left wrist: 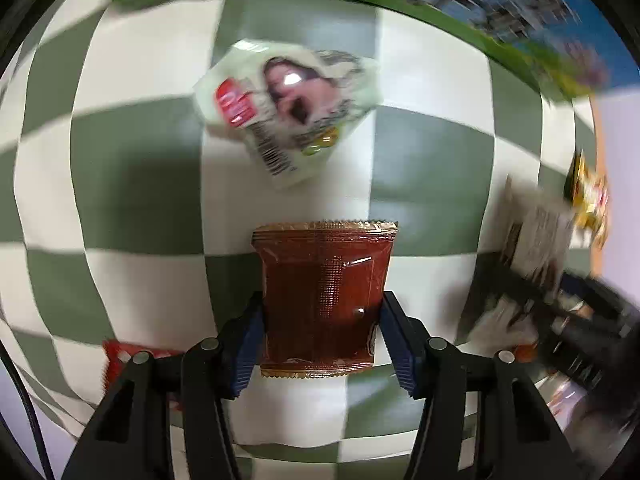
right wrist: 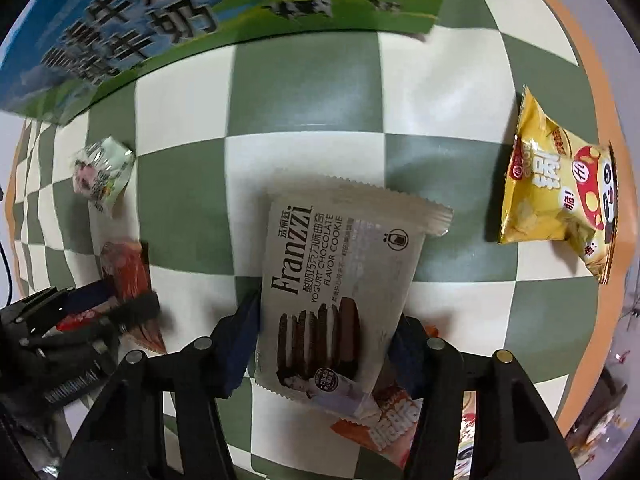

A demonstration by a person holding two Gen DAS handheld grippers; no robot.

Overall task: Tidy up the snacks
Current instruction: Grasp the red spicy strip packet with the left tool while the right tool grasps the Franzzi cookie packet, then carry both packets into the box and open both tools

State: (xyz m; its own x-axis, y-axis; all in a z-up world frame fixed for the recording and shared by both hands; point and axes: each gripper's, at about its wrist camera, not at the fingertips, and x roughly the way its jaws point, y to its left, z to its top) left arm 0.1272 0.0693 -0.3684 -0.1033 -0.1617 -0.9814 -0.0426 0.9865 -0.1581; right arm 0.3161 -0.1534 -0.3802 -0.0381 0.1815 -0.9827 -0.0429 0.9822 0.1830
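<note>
Gripping a glossy brown sachet [left wrist: 325, 296] with crimped edges, the left gripper [left wrist: 323, 320] is clenched on it. The right gripper [right wrist: 325, 328] grasps a matte grey cookie pack [right wrist: 340, 280].

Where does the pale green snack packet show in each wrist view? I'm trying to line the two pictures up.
Left wrist view: the pale green snack packet lies upper centre, beyond the brown sachet in the left tool.
Right wrist view: the same packet lies at far left, small.
Shared landmark: the blue and green carton along the top.
</note>
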